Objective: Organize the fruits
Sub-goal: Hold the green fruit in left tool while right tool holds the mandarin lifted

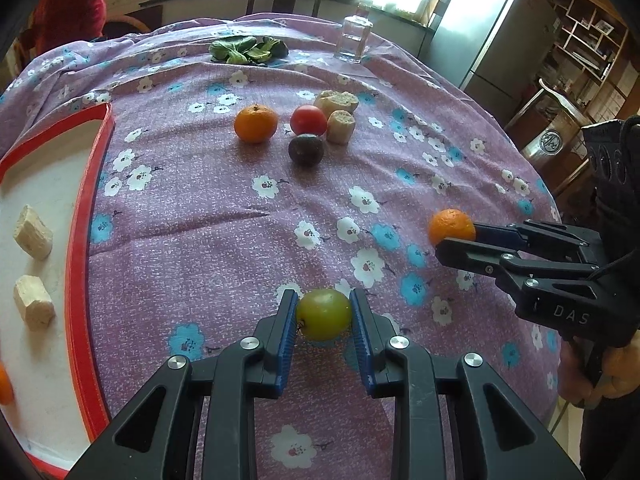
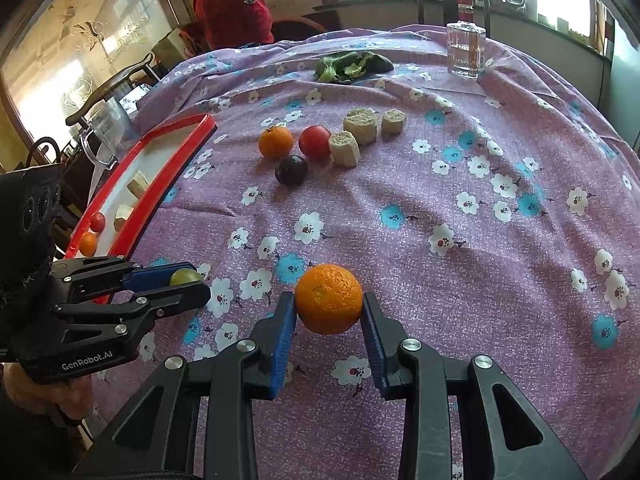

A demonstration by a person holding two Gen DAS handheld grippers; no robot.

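My left gripper [image 1: 324,314] is shut on a small green fruit [image 1: 323,313], held just above the purple flowered cloth. It shows in the right wrist view too, as left gripper [image 2: 192,280] with the green fruit [image 2: 185,277] between its blue pads. My right gripper [image 2: 329,300] is shut on an orange [image 2: 329,298]; in the left wrist view the right gripper [image 1: 454,236] and that orange [image 1: 451,226] sit at the right. Farther back lie a second orange [image 1: 255,123], a red tomato [image 1: 308,120] and a dark plum [image 1: 306,149].
A red-rimmed white tray [image 1: 82,216] at the left holds bread chunks [image 1: 33,232], a small orange and a small red fruit [image 2: 97,222]. More bread pieces [image 1: 340,126], leafy greens [image 1: 248,49] and a glass bottle [image 1: 354,38] stand beyond. A person in red [image 2: 232,8] stands past the table.
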